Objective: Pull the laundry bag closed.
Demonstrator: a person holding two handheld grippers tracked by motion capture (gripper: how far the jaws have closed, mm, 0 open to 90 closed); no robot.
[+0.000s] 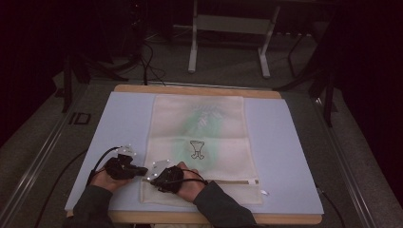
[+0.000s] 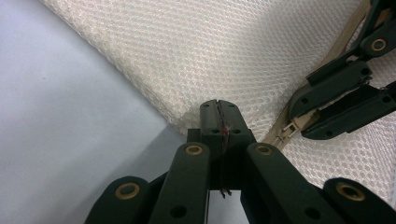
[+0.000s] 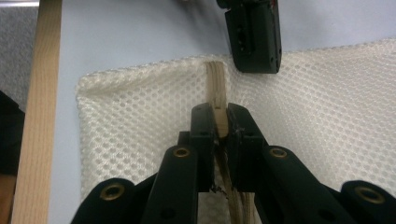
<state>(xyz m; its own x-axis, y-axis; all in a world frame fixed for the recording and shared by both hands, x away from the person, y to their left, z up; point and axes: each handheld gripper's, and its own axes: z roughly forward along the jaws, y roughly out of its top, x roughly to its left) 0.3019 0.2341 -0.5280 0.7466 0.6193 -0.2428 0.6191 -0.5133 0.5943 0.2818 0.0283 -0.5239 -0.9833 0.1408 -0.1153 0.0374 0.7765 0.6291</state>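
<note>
A cream mesh bag (image 1: 199, 137) with a green print and a small black drawing lies flat on a blue mat (image 1: 123, 118). A beige zipper (image 1: 237, 182) runs across the bag's near end. My left gripper (image 1: 145, 170) sits at the bag's left edge, its jaws pressed together (image 2: 218, 106) on the mesh rim (image 2: 187, 70). My right gripper (image 1: 153, 176) points left along the zipper and is shut on the beige zipper strip (image 3: 216, 93). In the left gripper view the zipper slider (image 2: 286, 134) lies just by the right gripper's fingers (image 2: 327, 81). The left gripper's tip (image 3: 254, 42) touches the bag's edge just beyond the strip's end.
The mat lies on a wooden table whose edge (image 3: 42, 116) runs close to the bag's near corner. Black cables (image 1: 97, 164) trail from the grippers over the mat's left side. Beyond the table stand white frame legs (image 1: 192, 52) on grey floor.
</note>
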